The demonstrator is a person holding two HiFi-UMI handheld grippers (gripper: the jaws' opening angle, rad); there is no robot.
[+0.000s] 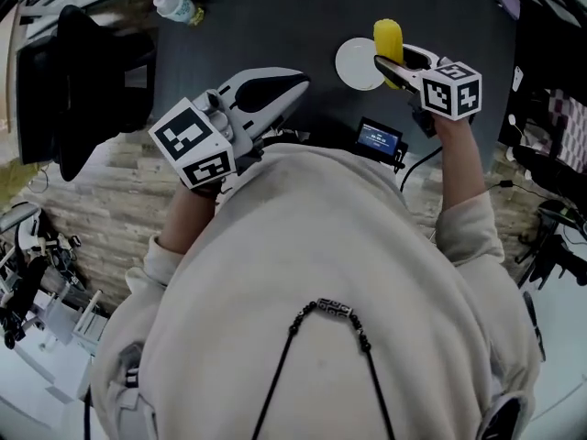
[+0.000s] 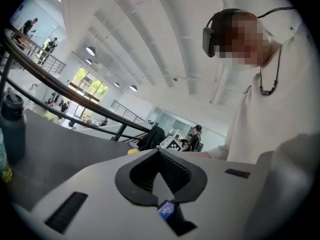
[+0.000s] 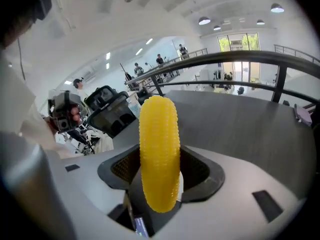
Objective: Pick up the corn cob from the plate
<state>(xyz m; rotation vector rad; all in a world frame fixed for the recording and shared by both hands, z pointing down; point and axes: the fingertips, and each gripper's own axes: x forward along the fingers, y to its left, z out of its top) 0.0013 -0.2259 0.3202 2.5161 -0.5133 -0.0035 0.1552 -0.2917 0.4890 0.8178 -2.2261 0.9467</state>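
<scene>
Corn cob (image 3: pixel 159 149): bumpy, waxy-glossy yellow, prob. plastic. Right gripper (image 3: pixel 160 176) shell smooth matt grey plastic w/ black pads (image 3: pixel 122 168) (fine grid texture). Plate (image 1: pixel 353 67) smooth white; table (image 1: pixel 275 26) matt dark; sweatshirt (image 1: pixel 321 273) soft cloth.

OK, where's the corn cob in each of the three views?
Head view: the corn cob is at the top, right of centre, held in the right gripper, next to the white plate in the picture.
Left gripper view: only a small yellow bit shows just above the jaws, left of centre; it is probably the cob.
Right gripper view: dead centre, standing up between the jaws.
Shared landmark: the dark table.
</scene>
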